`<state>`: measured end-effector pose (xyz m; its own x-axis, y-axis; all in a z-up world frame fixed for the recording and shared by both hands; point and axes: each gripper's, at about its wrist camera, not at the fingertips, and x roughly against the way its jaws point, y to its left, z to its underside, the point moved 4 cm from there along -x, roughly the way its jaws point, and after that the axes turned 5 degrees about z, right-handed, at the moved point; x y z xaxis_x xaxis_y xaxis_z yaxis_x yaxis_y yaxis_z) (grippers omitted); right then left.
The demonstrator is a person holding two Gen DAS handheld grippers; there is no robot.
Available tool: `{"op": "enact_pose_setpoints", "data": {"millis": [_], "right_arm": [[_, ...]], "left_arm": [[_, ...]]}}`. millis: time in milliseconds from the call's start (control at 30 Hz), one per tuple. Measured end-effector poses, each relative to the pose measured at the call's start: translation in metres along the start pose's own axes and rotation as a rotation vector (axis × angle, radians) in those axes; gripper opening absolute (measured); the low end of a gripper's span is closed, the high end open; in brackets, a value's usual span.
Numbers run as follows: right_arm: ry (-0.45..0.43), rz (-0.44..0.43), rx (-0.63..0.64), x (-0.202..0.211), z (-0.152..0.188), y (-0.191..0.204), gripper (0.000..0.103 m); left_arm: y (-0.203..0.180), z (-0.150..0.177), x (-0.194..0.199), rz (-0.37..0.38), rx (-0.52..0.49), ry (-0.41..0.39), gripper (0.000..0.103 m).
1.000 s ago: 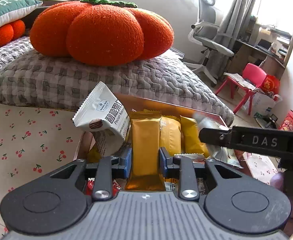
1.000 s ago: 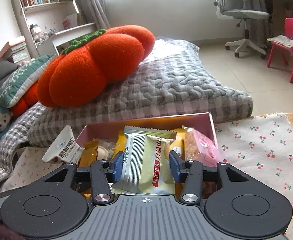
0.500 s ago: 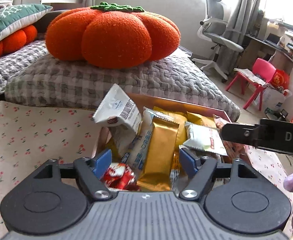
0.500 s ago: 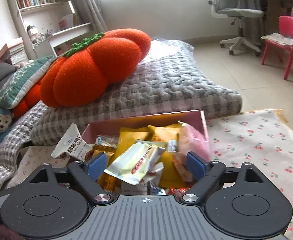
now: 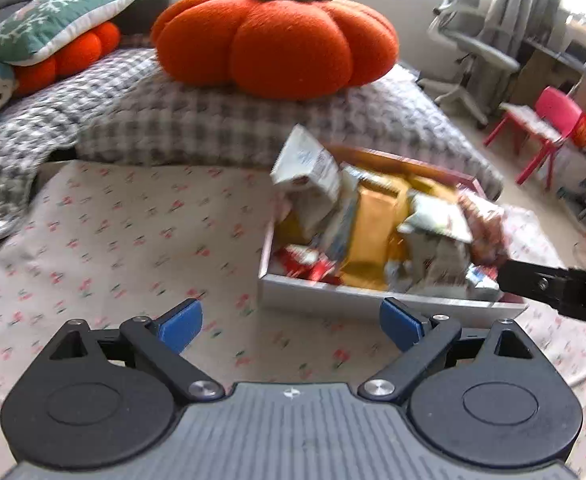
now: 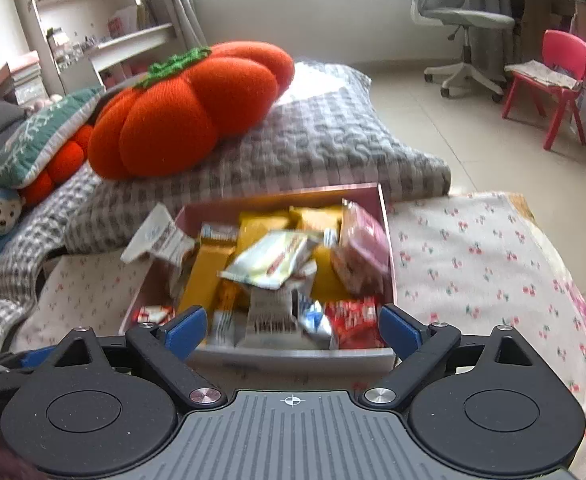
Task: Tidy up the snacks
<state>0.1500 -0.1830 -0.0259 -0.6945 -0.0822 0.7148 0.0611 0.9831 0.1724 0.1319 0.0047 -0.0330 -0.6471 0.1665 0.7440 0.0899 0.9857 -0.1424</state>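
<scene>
Standing wide apart, the jaws of the left gripper [image 5: 291,324] had just been opening and held nothing; only the cherry-print cloth [image 5: 133,240] showed between its blue pads [image 5: 181,322]. The right gripper [image 6: 291,330] was likewise spread wide, its jaws having just opened too, with nothing pressed between them. The near rim of the box [image 6: 293,354] lay in the gap between them.

The box sat on the cloth, just in front of a grey checked cushion [image 6: 313,148], and was heaped with snacks. A gold packet [image 6: 203,268] lay at the left inside, a pale wrapper [image 6: 271,258] rested loose on top in the middle, a pink bag [image 6: 363,248] leaned at the right wall, and a red packet [image 6: 351,318] lay near the front. A white packet [image 6: 155,236] hung over the box's left rim. An orange pumpkin pillow [image 6: 197,108] sat on the cushion behind.

In the left view the snacks were blurred, and a dark bar of the right gripper crossed the box's right corner.
</scene>
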Motion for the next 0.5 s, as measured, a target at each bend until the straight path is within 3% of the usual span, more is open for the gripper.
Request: {"op": "enact_pose_setpoints", "data": {"millis": [300, 500], "right_arm": [[0.033, 0.053, 0.092, 0.014, 0.032, 0.015, 0.098], [0.014, 0.112, 0.115, 0.023, 0.040, 0.014, 0.098]], "left_arm": [[0.008, 0.026, 0.014, -0.072, -0.035, 0.055, 0.102], [0.009, 0.035, 0.014, -0.200, -0.114, 0.036, 0.102]]}}
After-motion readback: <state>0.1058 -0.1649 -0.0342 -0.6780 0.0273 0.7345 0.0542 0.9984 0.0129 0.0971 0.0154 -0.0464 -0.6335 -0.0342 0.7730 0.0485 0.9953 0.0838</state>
